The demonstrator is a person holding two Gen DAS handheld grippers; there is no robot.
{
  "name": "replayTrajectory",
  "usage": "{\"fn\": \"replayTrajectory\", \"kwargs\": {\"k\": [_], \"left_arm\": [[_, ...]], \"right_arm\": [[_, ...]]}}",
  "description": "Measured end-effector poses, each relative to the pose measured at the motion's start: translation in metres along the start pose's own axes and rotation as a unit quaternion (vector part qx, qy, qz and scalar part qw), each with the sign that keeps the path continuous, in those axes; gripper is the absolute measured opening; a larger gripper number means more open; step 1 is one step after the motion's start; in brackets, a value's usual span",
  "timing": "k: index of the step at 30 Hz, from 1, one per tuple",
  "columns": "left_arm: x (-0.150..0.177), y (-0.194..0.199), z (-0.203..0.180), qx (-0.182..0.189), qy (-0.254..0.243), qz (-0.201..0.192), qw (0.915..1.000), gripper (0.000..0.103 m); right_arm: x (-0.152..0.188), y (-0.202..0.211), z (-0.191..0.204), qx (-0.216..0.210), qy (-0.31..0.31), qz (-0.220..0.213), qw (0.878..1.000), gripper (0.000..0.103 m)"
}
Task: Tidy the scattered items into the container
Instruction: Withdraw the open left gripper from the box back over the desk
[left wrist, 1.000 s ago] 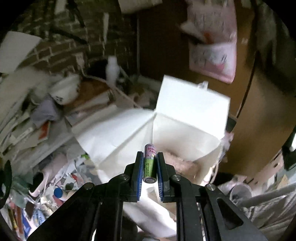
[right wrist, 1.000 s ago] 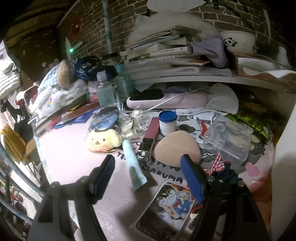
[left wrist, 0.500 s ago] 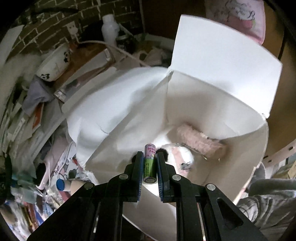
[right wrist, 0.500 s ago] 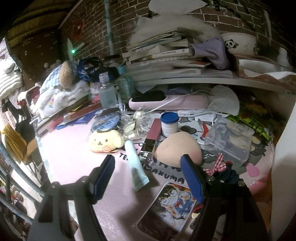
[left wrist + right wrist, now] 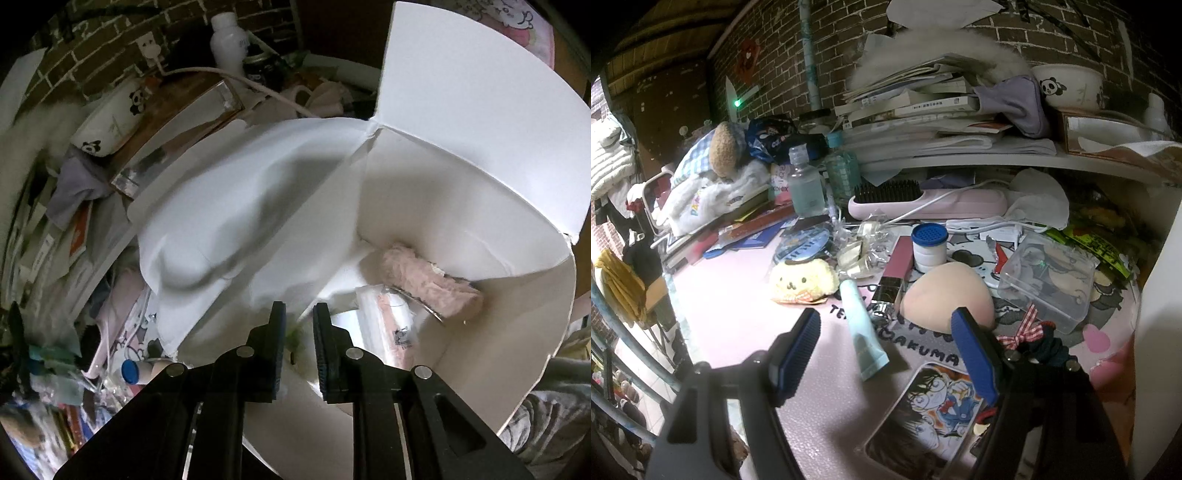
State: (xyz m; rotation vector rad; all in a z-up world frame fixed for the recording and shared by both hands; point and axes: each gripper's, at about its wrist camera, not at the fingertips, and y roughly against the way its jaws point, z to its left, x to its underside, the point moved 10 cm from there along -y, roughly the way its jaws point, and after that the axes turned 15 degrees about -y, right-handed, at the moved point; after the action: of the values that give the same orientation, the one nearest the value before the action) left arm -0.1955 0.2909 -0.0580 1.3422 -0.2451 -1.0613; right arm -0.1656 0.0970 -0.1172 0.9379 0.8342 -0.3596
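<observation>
In the left wrist view my left gripper (image 5: pixel 298 308) points down into the open white box (image 5: pixel 480 236). Its jaws are opening. A small green tube (image 5: pixel 295 338) shows as a blur just below the gap, free of the pads. A pink furry item (image 5: pixel 428 280) and a clear packet (image 5: pixel 388 321) lie inside the box. My right gripper (image 5: pixel 886 321) hangs open and empty over the pink desk. Below it lie a teal tube (image 5: pixel 862 325), a beige sponge (image 5: pixel 945 297), a yellow plush (image 5: pixel 803 280), a maroon lipstick (image 5: pixel 895 266) and a blue-capped jar (image 5: pixel 929 247).
A clear plastic case (image 5: pixel 1049 280), a gingham bow (image 5: pixel 1027 328) and an anime card (image 5: pixel 938 402) lie on the desk's right. The box's white wall (image 5: pixel 1156 295) stands at the far right. A pink hairbrush (image 5: pixel 923 201), bottles and a shelf (image 5: pixel 997 158) of books crowd the back.
The left gripper sank over the box and tilted further down. Its jaws parted and the green tube slipped out from between them. The right gripper kept still.
</observation>
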Motion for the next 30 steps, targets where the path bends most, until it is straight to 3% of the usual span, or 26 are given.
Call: {"fn": "replayTrajectory", "kwargs": {"k": [1, 3, 7, 9, 14, 19, 25, 30], "left_arm": [[-0.001, 0.003, -0.001, 0.002, -0.001, -0.005, 1.0000, 0.026], [-0.003, 0.013, -0.002, 0.002, -0.001, -0.025, 0.9997, 0.052], [-0.002, 0.049, 0.001, 0.012, 0.007, -0.080, 0.9967, 0.070], [0.004, 0.070, 0.011, -0.009, 0.017, -0.106, 0.9941, 0.082], [0.039, 0.127, 0.040, -0.049, 0.058, -0.177, 0.9812, 0.094], [0.096, 0.158, 0.078, -0.110, 0.117, -0.206, 0.9653, 0.096], [0.176, 0.161, 0.118, -0.148, 0.217, -0.217, 0.9402, 0.098], [0.226, 0.152, 0.141, -0.151, 0.273, -0.244, 0.9181, 0.102]], "right_arm": [[0.000, 0.000, 0.000, 0.000, 0.000, 0.000, 1.000, 0.071], [0.000, 0.000, 0.000, 0.000, 0.000, 0.000, 1.000, 0.071], [0.000, 0.000, 0.000, 0.001, 0.000, 0.000, 1.000, 0.071], [0.000, 0.000, 0.000, 0.001, 0.000, -0.001, 1.000, 0.071], [-0.001, 0.001, 0.000, -0.001, -0.002, -0.004, 1.000, 0.071], [-0.003, 0.004, -0.001, -0.008, -0.003, -0.012, 1.000, 0.071], [-0.003, 0.005, 0.001, -0.011, 0.000, -0.014, 1.000, 0.071], [-0.001, 0.003, 0.006, -0.023, 0.008, 0.003, 1.000, 0.075]]}}
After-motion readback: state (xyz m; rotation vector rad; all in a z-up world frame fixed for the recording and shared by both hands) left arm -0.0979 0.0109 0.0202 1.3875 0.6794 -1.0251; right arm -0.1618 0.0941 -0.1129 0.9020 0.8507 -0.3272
